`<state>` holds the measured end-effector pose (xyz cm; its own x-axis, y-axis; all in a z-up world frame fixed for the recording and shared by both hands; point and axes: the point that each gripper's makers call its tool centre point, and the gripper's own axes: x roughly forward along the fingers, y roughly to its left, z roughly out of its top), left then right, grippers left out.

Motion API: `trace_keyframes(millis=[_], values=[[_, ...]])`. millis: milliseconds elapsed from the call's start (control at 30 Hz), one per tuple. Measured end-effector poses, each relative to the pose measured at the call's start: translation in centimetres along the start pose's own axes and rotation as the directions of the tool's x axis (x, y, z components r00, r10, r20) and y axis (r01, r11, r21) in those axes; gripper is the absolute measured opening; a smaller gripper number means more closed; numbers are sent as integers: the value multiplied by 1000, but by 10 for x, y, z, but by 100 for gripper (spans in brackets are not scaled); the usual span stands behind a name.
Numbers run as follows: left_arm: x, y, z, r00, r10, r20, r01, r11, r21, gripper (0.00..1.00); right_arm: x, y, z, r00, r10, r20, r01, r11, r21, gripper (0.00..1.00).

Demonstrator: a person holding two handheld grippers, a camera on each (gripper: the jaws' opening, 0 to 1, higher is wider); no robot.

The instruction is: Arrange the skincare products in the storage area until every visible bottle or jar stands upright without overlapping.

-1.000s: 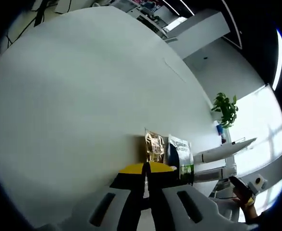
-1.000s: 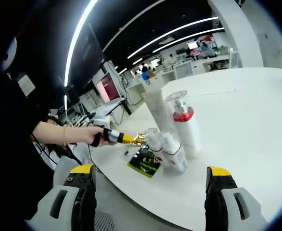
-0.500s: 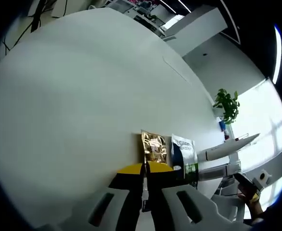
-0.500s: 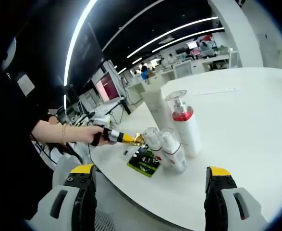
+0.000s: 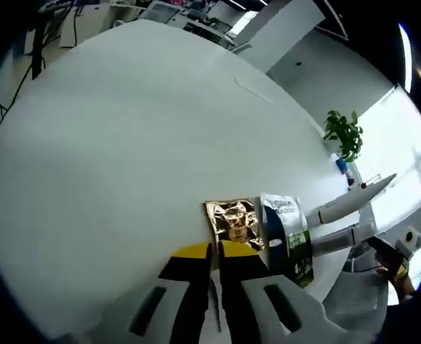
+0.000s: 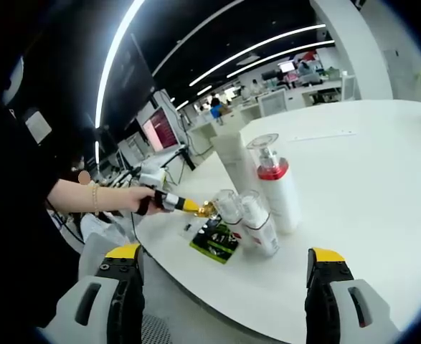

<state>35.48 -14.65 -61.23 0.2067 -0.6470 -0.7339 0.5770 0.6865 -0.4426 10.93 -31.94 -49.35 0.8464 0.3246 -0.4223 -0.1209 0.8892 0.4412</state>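
A tall white pump bottle with a red collar and clear cap [image 6: 274,188] stands upright on the white table, just in front of a taller plain white tube [image 6: 236,159]. Beside them, two small white bottles with clear caps [image 6: 253,221] stand close together, touching. A flat green-and-black sachet [image 5: 290,236] lies flat near the table edge, with a crinkled gold foil sachet [image 5: 233,221] flat just beside it.

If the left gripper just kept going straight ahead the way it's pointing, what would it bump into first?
Most likely the gold sachet, lying flat on the white table right beyond the left gripper, whose jaws are closed. Depth is hard to judge, though.
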Motion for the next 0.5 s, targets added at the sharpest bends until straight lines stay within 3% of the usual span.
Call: trace_keyframes(millis=[67,167,267,300,333,367,400,500], values=[[1,8,5,1000,17,2,-17,999,43,1,0,0,0,1000,-1,0,1,1000,-2,98],[-2,1,15,998,57,33,-62,982,178,3,0,0,0,1000,-1,-1,1,1000,-1,97],[0,-9,20,998,46,39,-57,936,348,8,0,0,0,1000,-1,0,1,1000,1,97],[-2,-21,20,998,53,36,-63,914,402,12,0,0,0,1000,0,0,0,1000,1,97],[-1,-28,20,998,55,38,-66,876,479,17,0,0,0,1000,-1,0,1,1000,1,97],[0,-18,26,997,61,41,-74,852,519,22,0,0,0,1000,-1,0,1,1000,0,97],[3,-20,24,998,53,22,-56,830,555,24,0,0,0,1000,-1,0,1,1000,1,97],[11,-24,18,998,60,-4,-47,807,588,23,0,1,0,1000,-2,2,2,1000,2,97]])
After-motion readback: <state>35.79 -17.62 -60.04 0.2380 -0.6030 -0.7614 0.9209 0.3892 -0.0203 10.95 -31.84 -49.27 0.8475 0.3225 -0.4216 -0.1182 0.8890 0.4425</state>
